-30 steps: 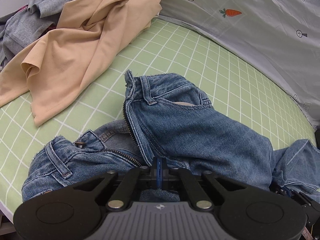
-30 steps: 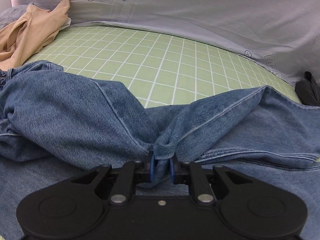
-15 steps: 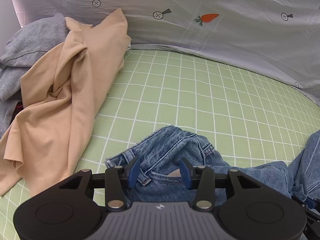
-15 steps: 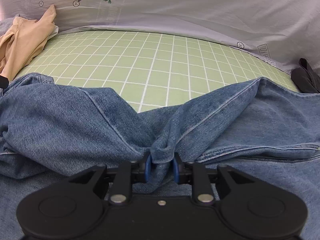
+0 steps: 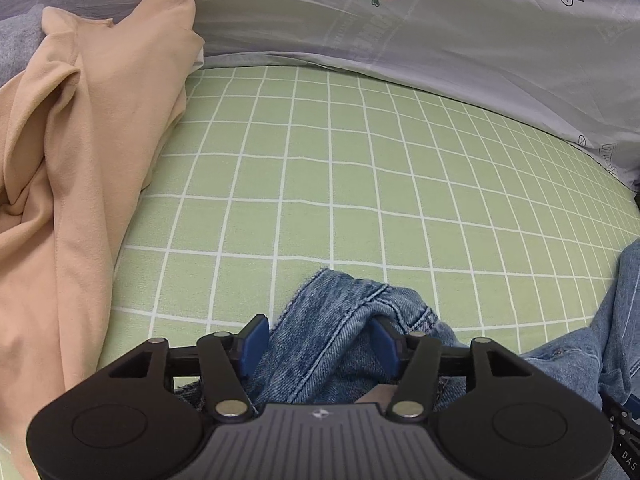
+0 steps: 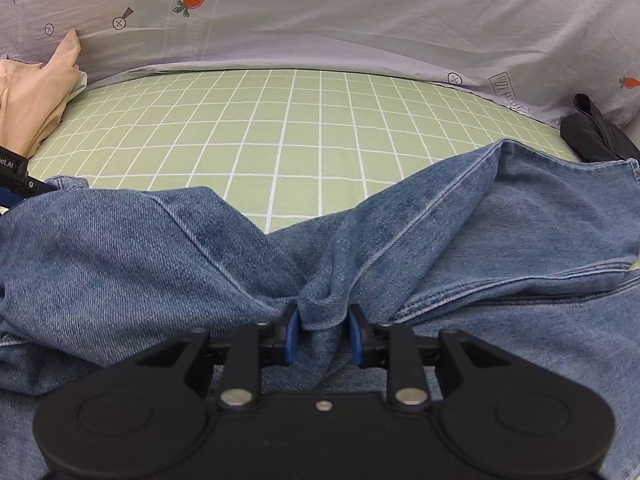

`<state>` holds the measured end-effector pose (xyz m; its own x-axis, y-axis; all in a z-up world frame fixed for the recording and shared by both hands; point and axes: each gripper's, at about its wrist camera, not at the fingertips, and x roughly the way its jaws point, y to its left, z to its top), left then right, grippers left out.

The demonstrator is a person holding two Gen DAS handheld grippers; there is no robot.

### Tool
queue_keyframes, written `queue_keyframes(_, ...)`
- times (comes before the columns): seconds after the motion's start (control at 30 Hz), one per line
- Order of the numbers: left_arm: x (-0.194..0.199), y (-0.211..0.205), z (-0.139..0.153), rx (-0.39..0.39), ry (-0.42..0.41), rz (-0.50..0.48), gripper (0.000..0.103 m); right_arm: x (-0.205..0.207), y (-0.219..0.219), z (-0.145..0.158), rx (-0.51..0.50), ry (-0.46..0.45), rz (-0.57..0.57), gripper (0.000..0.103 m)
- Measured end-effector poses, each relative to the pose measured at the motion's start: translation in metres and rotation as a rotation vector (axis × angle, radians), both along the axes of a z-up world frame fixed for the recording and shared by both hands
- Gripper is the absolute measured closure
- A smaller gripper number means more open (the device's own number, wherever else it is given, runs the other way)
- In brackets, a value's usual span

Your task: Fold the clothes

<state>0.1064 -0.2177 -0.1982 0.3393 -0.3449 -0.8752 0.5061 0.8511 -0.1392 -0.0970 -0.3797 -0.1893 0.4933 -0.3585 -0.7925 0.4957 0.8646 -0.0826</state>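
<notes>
Blue jeans lie crumpled across the green checked sheet. In the left wrist view, the waistband end of the jeans rests on the sheet between the blue pads of my left gripper. Those jaws stand wide and are opening, and the cloth sits loose between them. My right gripper holds a bunched fold of the jeans' leg. Its jaws are easing apart, with the fold still filling the gap and both pads against it.
A peach garment is heaped at the left over a grey garment. A pale quilt with a carrot print runs along the back. A dark garment lies at the far right on the sheet.
My left gripper let go of the jeans' fly area, its jaws spreading wide, and swung towards the quilt over the waistband. The right gripper's jaws widened slightly around the same fold.
</notes>
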Motion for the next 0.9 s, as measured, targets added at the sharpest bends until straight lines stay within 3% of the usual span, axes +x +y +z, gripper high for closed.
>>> queue_keyframes(0.1,0.006,0.002,-0.005,-0.048,0.042,0.002,0.046,0.001,0.001,0.0,-0.004,0.008,0.001,0.076)
queue_keyframes(0.13,0.006,0.003,-0.006,-0.07,0.051,0.0,0.051,0.001,0.0,0.0,-0.001,0.01,0.0,0.076)
queue_keyframes(0.17,0.006,0.004,-0.005,-0.093,0.059,-0.003,0.065,0.002,-0.001,0.001,0.004,0.013,-0.001,0.076)
queue_keyframes(0.23,0.005,0.006,-0.003,-0.12,0.057,0.006,0.082,0.004,-0.003,0.001,0.007,0.024,0.001,0.076)
queue_keyframes(0.33,0.002,0.007,0.006,-0.104,-0.006,0.064,0.091,0.011,-0.004,0.004,-0.006,0.042,0.017,0.077)
queue_keyframes(0.43,0.011,0.025,0.033,-0.098,-0.116,0.186,0.092,0.019,-0.011,0.011,0.008,-0.003,0.02,0.083)
queue_keyframes(0.5,0.021,0.042,0.052,-0.115,-0.177,0.281,0.092,0.029,-0.012,0.025,0.017,-0.089,0.047,0.083)
queue_keyframes(0.57,0.034,0.06,0.065,-0.071,-0.283,0.395,0.092,0.044,-0.007,0.043,-0.035,-0.166,0.078,0.083)
queue_keyframes(0.63,0.051,0.078,0.067,-0.044,-0.312,0.498,0.09,0.057,-0.003,0.057,-0.098,-0.211,0.079,0.069)
queue_keyframes(0.67,0.059,0.087,0.064,-0.058,-0.271,0.522,0.088,0.064,-0.003,0.062,-0.107,-0.232,0.079,0.049)
queue_keyframes(0.7,0.062,0.094,0.061,-0.073,-0.239,0.529,0.087,0.069,-0.004,0.064,-0.103,-0.24,0.079,0.042)
queue_keyframes(0.73,0.064,0.1,0.059,-0.088,-0.21,0.533,0.084,0.073,-0.005,0.065,-0.096,-0.239,0.079,0.042)
queue_keyframes(0.8,0.051,0.1,0.06,-0.052,-0.237,0.495,0.08,0.076,-0.006,0.059,-0.074,-0.206,0.079,0.041)
queue_keyframes(0.9,0.028,0.102,0.064,-0.018,-0.261,0.428,0.063,0.068,-0.007,0.045,-0.048,-0.135,0.08,0.034)
